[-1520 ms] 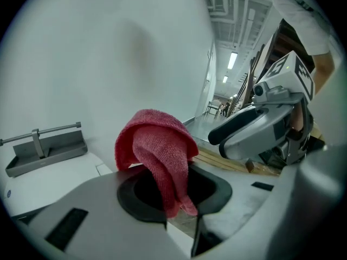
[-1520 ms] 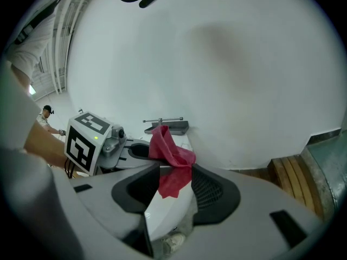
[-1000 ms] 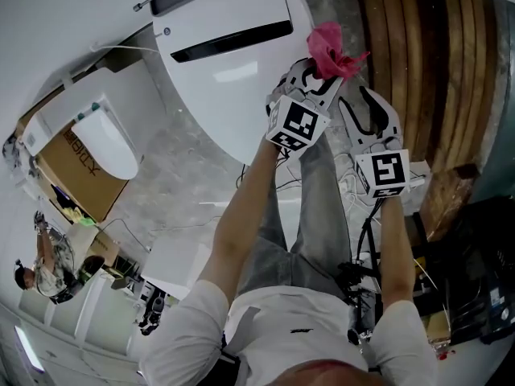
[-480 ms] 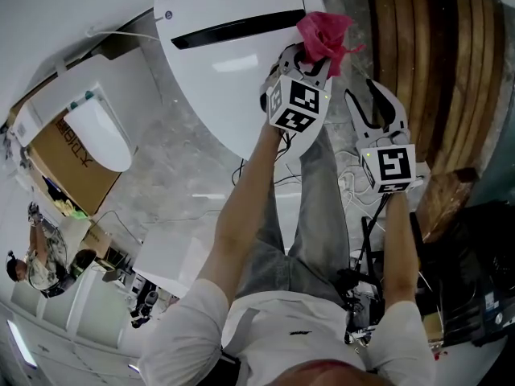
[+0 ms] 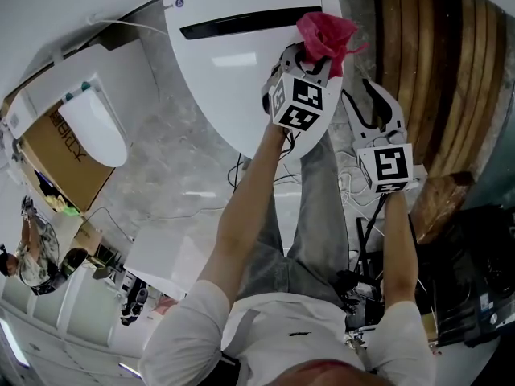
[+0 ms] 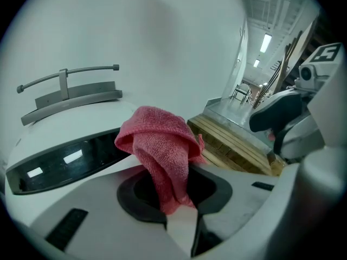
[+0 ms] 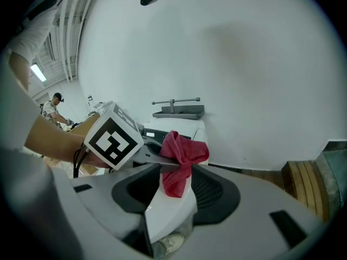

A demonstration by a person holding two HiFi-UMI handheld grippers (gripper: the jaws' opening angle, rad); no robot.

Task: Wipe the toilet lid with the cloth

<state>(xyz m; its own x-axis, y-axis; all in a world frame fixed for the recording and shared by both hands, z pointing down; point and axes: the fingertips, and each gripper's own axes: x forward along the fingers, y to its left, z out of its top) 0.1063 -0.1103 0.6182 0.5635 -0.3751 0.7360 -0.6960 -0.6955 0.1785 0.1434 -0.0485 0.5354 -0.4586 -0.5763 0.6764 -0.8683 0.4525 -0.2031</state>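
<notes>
Pink-red and fuzzy like a towel, the cloth (image 5: 326, 37) is scrunched into a soft lump with big folds. We see it near 1 o'clock in the head view. One end is pinched thin, and the rest puffs out past the fingers like a little hood.

The left gripper (image 5: 310, 61) has it. In the left gripper view we see its two fingers squeezed tight on the thin end of the cloth, with only the cloth between them. The cloth is over the toilet lid (image 5: 233, 79), at the lid's 3 o'clock edge. We cannot tell if it touches the lid or is just above it.

The lid is white, smooth and shiny. It has a long dark strip (image 5: 240, 24) near its 12 o'clock end.

The right gripper (image 5: 364, 95) is just beside the left one, at about its 4 o'clock. Its fingers are wide apart and hold nothing. In the right gripper view we see the cloth through the gap, but it is farther off, in the other gripper.

Wooden boards (image 5: 426, 63) lie at 2 o'clock in the head view. Another toilet (image 5: 95, 131) sits at 9 o'clock, next to a brown box (image 5: 56, 159). In the left gripper view a grey bar (image 6: 68, 77) is on the white wall (image 6: 162, 31) behind the lid, at 10 o'clock.
</notes>
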